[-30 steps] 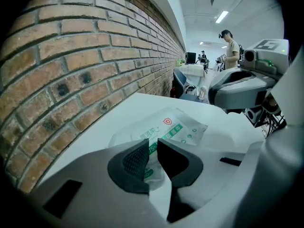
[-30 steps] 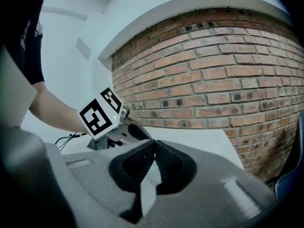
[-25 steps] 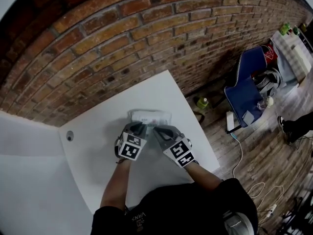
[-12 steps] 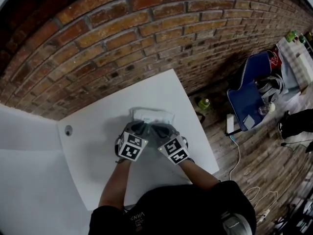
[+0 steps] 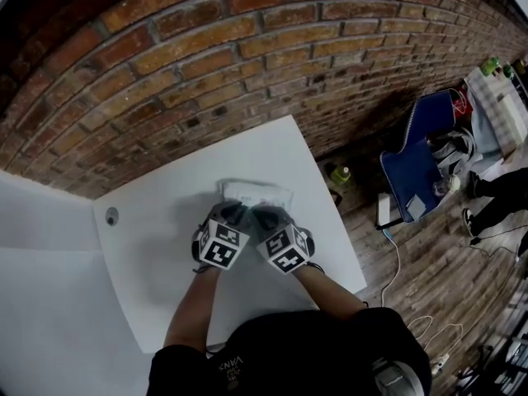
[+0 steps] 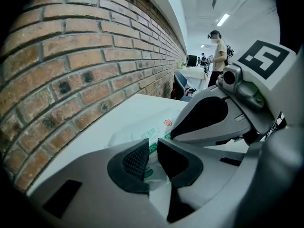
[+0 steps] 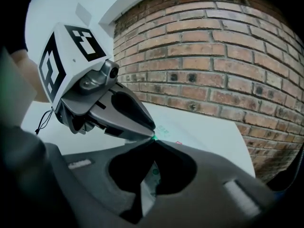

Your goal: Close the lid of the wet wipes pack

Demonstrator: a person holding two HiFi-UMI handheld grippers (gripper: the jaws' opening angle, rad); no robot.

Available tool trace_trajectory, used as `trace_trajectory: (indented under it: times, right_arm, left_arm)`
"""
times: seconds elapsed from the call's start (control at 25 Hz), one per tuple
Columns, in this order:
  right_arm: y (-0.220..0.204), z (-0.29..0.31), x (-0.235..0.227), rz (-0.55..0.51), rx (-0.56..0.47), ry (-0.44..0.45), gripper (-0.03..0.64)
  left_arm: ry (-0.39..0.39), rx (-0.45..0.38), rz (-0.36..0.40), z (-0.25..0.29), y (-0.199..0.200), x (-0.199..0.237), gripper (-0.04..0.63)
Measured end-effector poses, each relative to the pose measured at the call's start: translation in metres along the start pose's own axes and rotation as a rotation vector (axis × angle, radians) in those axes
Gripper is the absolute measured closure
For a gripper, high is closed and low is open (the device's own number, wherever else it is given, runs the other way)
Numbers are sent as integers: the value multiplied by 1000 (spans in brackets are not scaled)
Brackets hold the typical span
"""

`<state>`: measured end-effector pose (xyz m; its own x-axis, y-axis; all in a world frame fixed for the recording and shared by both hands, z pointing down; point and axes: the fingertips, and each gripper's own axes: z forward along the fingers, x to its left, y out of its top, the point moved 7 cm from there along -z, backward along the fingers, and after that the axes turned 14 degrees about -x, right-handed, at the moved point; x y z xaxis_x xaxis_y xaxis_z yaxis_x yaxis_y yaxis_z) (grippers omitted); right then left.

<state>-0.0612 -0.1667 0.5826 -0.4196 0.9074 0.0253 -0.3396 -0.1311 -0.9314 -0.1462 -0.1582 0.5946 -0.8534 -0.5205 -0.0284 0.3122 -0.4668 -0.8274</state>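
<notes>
The white wet wipes pack (image 5: pixel 257 193) with green print lies on the white table (image 5: pixel 165 254), near the brick wall. Both grippers sit side by side at its near edge. My left gripper (image 5: pixel 228 219) has its jaws nearly together, with the pack's film (image 6: pixel 142 129) pinched in the narrow gap (image 6: pixel 153 158). My right gripper (image 5: pixel 266 219) is shut, its tips meeting (image 7: pixel 152 139) right against the left gripper's jaw (image 7: pixel 118 113), over the pack (image 7: pixel 183 129). White film shows through the opening behind its tips. The lid is hidden under the grippers.
The brick wall (image 5: pixel 206 64) runs close behind the pack. A round hole (image 5: pixel 111 216) marks the table's left part. Off the table's right edge are a green bottle (image 5: pixel 341 174), a blue chair (image 5: pixel 412 172) and cables on the wood floor. A person (image 6: pixel 219 51) stands far off.
My right gripper has slid left over the pack until it touches the left gripper. The left gripper and the pack have stayed put.
</notes>
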Motion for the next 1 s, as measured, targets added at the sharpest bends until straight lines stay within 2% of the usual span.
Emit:
trace_trajectory:
  times: [0.72, 1.0]
  right_arm:
    - [0, -2, -1, 15, -26, 4, 618]
    - [0, -6, -3, 83, -67, -8, 617]
  left_arm:
    - [3, -38, -9, -1, -1, 1, 529]
    - [21, -53, 13, -7, 1, 0, 529]
